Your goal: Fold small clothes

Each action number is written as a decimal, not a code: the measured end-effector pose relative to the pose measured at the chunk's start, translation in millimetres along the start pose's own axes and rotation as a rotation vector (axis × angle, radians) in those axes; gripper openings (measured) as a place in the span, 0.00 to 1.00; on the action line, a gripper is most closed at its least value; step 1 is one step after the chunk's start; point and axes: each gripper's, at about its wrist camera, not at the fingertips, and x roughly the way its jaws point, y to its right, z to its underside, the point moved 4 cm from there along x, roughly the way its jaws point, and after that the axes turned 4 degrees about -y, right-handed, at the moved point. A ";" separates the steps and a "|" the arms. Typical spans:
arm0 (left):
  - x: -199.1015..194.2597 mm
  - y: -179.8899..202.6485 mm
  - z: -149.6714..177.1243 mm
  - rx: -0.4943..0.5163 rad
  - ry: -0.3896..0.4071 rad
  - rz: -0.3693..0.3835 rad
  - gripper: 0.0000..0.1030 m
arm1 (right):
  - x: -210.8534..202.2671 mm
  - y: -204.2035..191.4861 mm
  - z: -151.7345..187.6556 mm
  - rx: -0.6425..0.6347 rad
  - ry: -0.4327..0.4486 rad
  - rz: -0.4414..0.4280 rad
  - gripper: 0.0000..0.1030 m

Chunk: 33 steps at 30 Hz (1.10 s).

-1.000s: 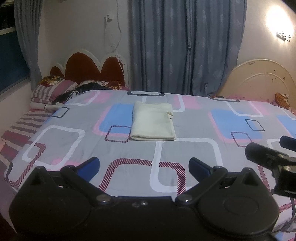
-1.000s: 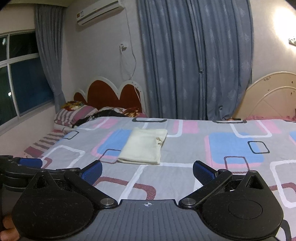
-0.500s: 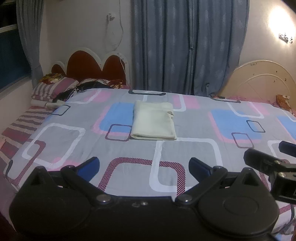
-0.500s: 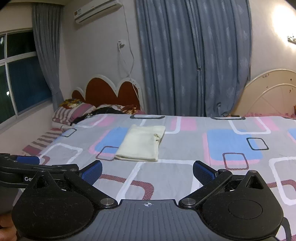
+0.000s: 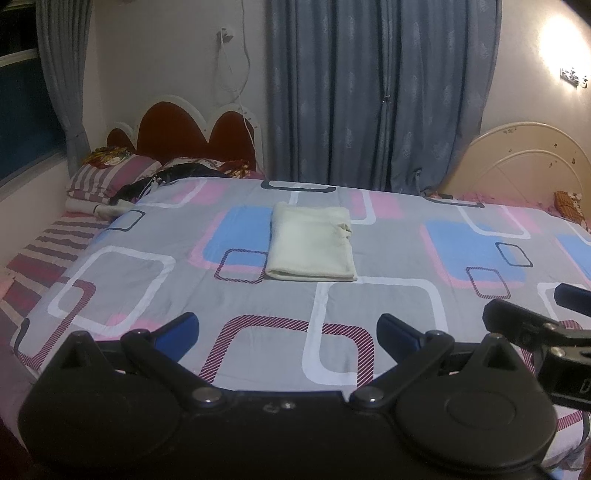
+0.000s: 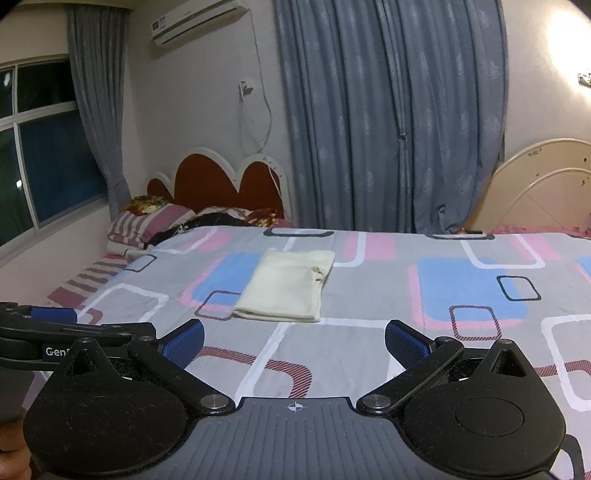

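On the bed (image 5: 258,302) a cream cloth (image 5: 310,243) lies folded into a neat rectangle, so folding looks done. Left gripper (image 5: 286,326) and right gripper (image 6: 293,338) hang well short, jaws apart, empty.

Patterned bed (image 5: 388,258), blue curtains (image 6: 388,110), window (image 6: 48,147), air conditioner (image 6: 195,18)

A bed (image 5: 229,295) is seen, covered by a grey bedspread (image 5: 388,254) printed with rounded squares in white, pink, blue and striped maroon. A folded cream cloth (image 5: 309,245) lies flat on the bedspread near the middle, partly over a blue square. At the head end, by the scalloped red headboard (image 5: 192,129), a striped pillow (image 5: 110,175) and a dark garment (image 5: 162,181) are laid. A striped sheet (image 5: 48,251) is exposed along the left edge of the bed.
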 end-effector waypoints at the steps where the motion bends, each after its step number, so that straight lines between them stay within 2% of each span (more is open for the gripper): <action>1: -0.1 -0.1 -0.5 0.000 0.000 -0.001 0.99 | -0.1 0.1 0.2 0.000 -0.001 0.001 1.00; 33: 11.6 2.1 -2.9 0.009 -0.020 0.011 1.00 | 7.5 6.3 2.2 0.012 -0.023 0.002 1.00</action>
